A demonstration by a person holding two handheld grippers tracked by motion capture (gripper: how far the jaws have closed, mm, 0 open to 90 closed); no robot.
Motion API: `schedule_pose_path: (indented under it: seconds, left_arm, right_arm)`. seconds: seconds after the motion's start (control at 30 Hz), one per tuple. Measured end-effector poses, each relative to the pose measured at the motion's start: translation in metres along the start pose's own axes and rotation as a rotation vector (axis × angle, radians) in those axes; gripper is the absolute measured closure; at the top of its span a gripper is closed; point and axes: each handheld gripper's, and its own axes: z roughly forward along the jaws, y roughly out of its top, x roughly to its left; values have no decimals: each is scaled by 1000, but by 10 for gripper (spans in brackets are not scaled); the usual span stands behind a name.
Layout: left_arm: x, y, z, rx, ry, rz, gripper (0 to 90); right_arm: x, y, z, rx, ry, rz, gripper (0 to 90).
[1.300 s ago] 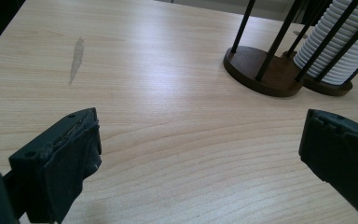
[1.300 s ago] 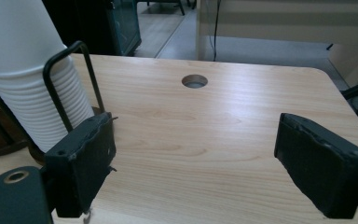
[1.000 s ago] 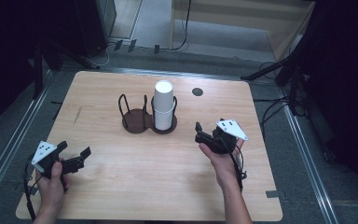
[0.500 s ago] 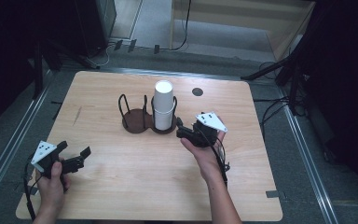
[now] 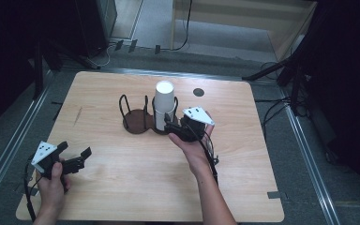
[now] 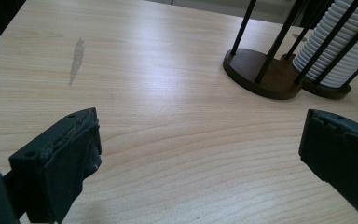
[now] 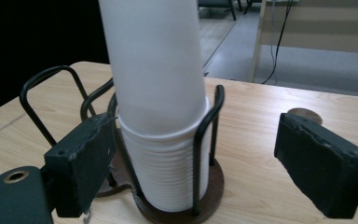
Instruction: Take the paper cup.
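Right gripper view: the right gripper (image 7: 200,154) hangs spread right at the stack of white cups (image 7: 156,93) standing in the wire holder (image 7: 205,140), gripping nothing. No cup pulled yet; the grasp remains. The left gripper (image 5: 72,158) waits open, well apart.

We saw a tabletop (image 5: 122,187) of pale wood, smooth and lightly sheened, its grain running in fine lines, with one dull grey scuff (image 6: 76,58) on it. The cup stack (image 7: 161,93) looked like white paper, matt, its lower rims forming fine ridges. The holder (image 5: 136,124) had a dark brown wooden base with a satin finish and thin black metal wire hoops, faintly glossy. The right tongs (image 7: 205,163) and left tongs (image 6: 205,154) carried matt black pads, rubbery, rough and worn at the edges.
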Motion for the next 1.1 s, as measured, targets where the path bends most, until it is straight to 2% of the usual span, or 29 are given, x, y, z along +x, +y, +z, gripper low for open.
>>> schedule_pose_path:
  seconds: [0.3,0.67,1.1]
  left_arm:
    - [0,0,0,-1,-3,-4,0]
    - [1,0,0,-1,-3,-4,0]
    - [2,1,1,-6,-10,-12,0]
  right_arm:
    - [16,3,18,9,21,-2,118]
    - [20,8,37,14,6,2,118]
    - [27,16,54,-5,-17,14,121]
